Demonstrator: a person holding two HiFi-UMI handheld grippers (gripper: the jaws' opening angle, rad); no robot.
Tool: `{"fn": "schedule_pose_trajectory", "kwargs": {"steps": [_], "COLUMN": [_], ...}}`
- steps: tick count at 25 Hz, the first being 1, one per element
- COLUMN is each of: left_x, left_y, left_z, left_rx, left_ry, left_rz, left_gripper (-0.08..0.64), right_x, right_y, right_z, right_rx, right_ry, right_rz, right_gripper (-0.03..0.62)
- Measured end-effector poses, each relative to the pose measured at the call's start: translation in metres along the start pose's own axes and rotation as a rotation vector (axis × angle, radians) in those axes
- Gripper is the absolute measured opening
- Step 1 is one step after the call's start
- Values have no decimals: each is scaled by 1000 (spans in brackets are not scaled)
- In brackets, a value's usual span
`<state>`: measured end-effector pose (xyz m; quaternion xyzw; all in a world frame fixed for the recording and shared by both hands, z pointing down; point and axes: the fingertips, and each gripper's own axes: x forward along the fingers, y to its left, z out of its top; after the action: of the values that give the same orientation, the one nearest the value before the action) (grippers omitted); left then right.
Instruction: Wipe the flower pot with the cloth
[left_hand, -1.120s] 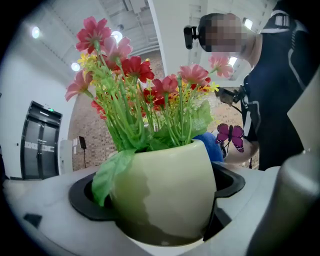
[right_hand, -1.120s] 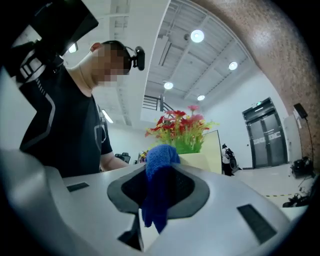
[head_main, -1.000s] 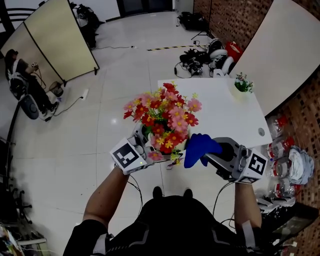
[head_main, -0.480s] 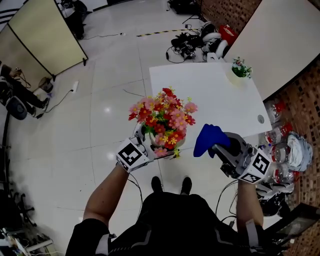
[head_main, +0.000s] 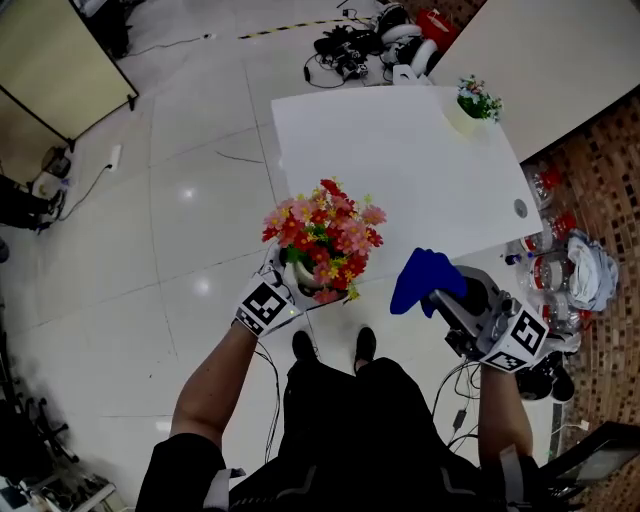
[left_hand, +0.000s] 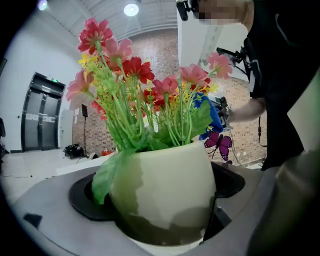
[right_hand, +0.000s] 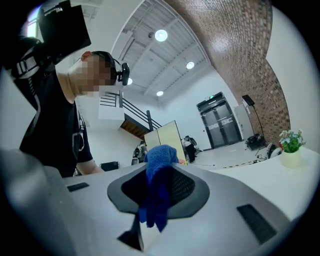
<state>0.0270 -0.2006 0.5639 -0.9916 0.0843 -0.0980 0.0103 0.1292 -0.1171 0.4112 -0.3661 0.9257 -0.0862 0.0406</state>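
A pale cream flower pot (left_hand: 165, 195) full of red, pink and yellow artificial flowers (head_main: 322, 235) is held up in the air, off the table. My left gripper (head_main: 288, 290) is shut on the flower pot, its jaws pressed against the pot's sides. A blue cloth (head_main: 424, 280) hangs bunched from my right gripper (head_main: 440, 297), which is shut on it. In the right gripper view the blue cloth (right_hand: 157, 187) droops between the jaws. The cloth is to the right of the flowers, a short gap apart from them. A purple butterfly ornament (left_hand: 220, 144) sticks out beside the pot.
A white table (head_main: 400, 170) lies ahead, with a small potted plant (head_main: 474, 102) at its far right corner. Bottles and clutter (head_main: 570, 280) sit on the floor right of the table. Bags and cables (head_main: 370, 40) lie beyond it. A folding screen (head_main: 50, 60) stands far left.
The person has stepped back from the table, so both grippers hang over the floor near its front edge. The cloth has drawn slightly further right, away from the flowers.
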Motion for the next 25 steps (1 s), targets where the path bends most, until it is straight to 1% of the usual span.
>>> {"fn": "schedule_pose_trajectory", "kwargs": {"steps": [4,7,11,13,16,20,23,25], "left_x": [8,14,22,23,25,31,40,42], "left_y": [6,9,15,16,17,11,8,8], "left_z": [-39,-67,-92,-102,-113,-118,-119,-118], "left_rx": [-14,-21,-21,-18,-5,20,79,95], "left_ry": [4,13,13,16,8,-15,-20,-20], "left_rz": [-21,-20,-25,-34,-31,-45,-49,-55], "left_gripper": [577,577,577,577,577,578,578,578], "right_x": [8,10,14,21,27,23,17,17], "right_y": [-11,-16,-29,-31,-36,-40,-43,-44], "right_z": [-30,-48,-66,-71,-76,-84,-89,-89], "right_rx": [25,24,50,51,30,39,55,65], "right_ry": [19,33,30,39,58,61,71,71], "right_rz": [-28,-33,-60,-56,-49,-58,-64,-67], "right_gripper": [71,71,71,71,71,71,71,71]}}
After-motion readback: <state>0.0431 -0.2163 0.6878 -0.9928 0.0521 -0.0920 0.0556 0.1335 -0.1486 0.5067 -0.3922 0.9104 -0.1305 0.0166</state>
